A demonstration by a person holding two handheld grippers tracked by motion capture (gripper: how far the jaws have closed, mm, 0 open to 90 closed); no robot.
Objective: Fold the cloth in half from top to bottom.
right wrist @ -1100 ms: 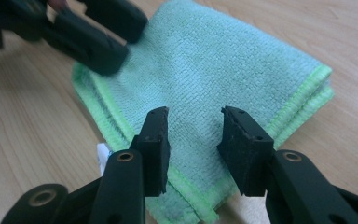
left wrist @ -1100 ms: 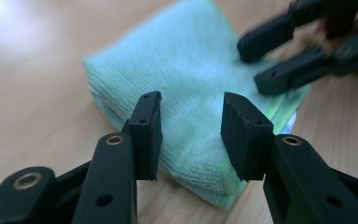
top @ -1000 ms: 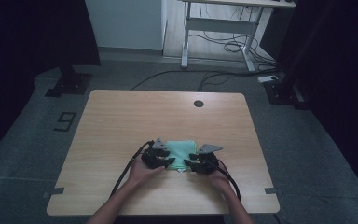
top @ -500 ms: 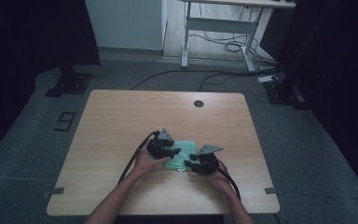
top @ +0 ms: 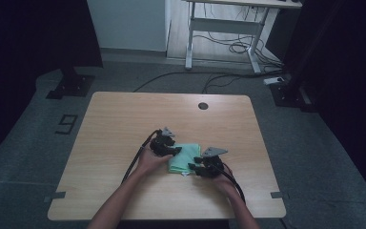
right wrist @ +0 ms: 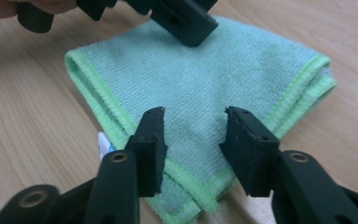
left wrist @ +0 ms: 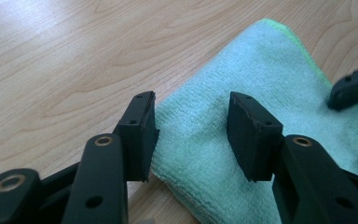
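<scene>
A folded green cloth [top: 185,157] lies flat on the wooden table [top: 124,119], near its front middle. My left gripper [top: 175,151] rests at the cloth's left edge, open. In the left gripper view the cloth [left wrist: 265,70] runs under the left gripper [left wrist: 191,100], whose jaws have just been opening and do not press on it. My right gripper [top: 194,168] is at the cloth's near right corner, open. In the right gripper view the right gripper [right wrist: 193,114] straddles a corner of the cloth [right wrist: 191,74] without pinching it, its jaws a little wider than before.
The table has a round cable hole [top: 203,105] near its far edge. Bare wood lies to the left, right and far side of the cloth. On the floor behind stand a white desk frame [top: 224,28] and loose cables [top: 228,47].
My left gripper has moved away from me along the cloth's left edge and turned toward the cloth. The right gripper and the cloth have stayed in place.
</scene>
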